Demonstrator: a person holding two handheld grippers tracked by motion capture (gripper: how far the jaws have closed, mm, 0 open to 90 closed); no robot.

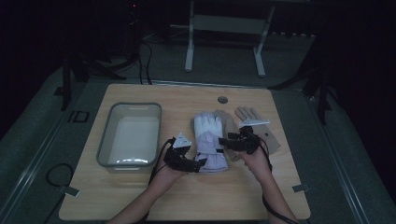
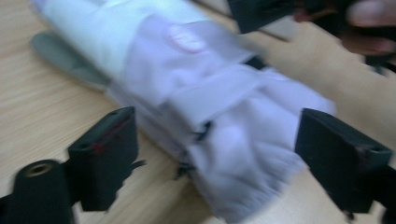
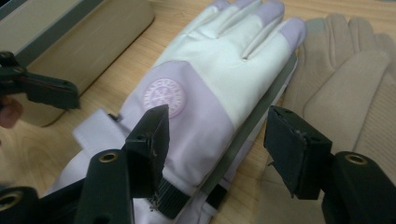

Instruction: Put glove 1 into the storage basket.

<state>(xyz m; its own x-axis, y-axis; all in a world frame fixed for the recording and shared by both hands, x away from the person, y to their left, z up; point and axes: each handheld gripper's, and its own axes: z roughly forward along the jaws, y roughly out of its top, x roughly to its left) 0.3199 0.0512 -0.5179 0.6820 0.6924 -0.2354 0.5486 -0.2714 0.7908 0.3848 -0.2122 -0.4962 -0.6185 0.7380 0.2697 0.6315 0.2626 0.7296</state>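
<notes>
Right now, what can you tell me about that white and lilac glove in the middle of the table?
The white and lilac glove is a padded winter glove: white fingers and back, lilac fingertips, wrist and cuff, a round badge, a wrist strap. It lies flat, back up, fingers pointing away from the person, on the wooden table, overlapping a tan glove beside it. Both open grippers, left and right, flank its cuff.

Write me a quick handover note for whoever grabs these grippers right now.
Left gripper: open, jaws either side of the white-and-lilac ski glove's cuff, not clamped.
Right gripper: open, over the glove's right edge near the wrist.
Glove lies flat mid-table, partly over a tan glove; a second tan glove lies right of it. Grey bin at left holds nothing.
Done: nothing binned, judging by the layout.
Left: probably grasp the ski glove; goal unstated.
</notes>
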